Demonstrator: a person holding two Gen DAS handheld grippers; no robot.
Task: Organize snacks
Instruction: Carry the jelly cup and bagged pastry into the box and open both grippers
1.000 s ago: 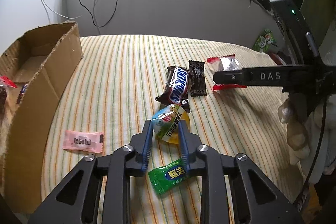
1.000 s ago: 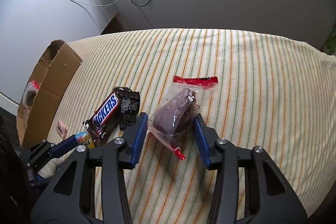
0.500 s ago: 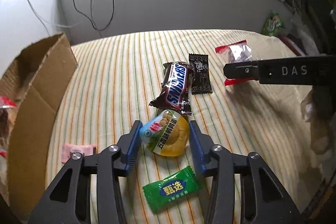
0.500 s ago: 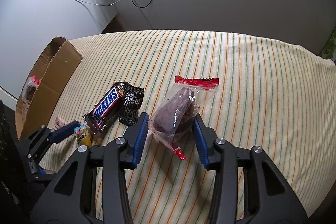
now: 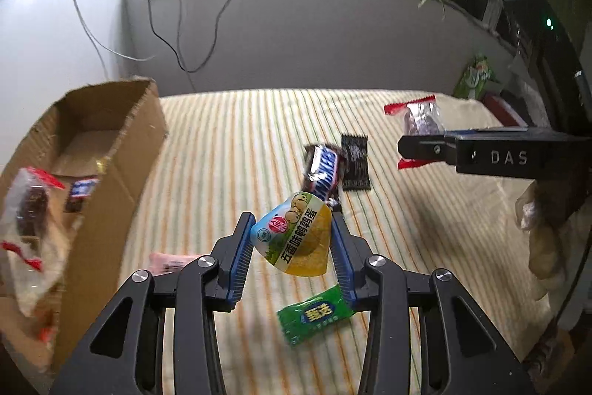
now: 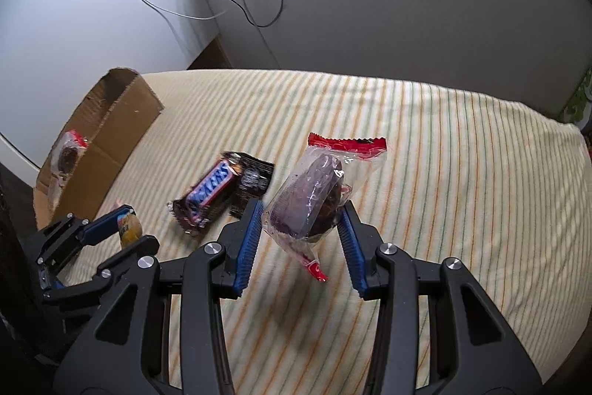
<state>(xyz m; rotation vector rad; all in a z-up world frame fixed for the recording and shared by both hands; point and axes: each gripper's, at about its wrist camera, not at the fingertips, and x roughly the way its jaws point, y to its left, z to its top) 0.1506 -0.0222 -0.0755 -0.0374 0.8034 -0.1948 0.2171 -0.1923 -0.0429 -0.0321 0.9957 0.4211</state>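
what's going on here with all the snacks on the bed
A person is sorting snacks with a handheld gripper in each hand. The left gripper has just been closing on a yellow snack pouch, now lifted off the striped cloth. The right gripper holds a clear-wrapped dark pastry. A Snickers bar and other packets lie loose; the cardboard box holds a few.
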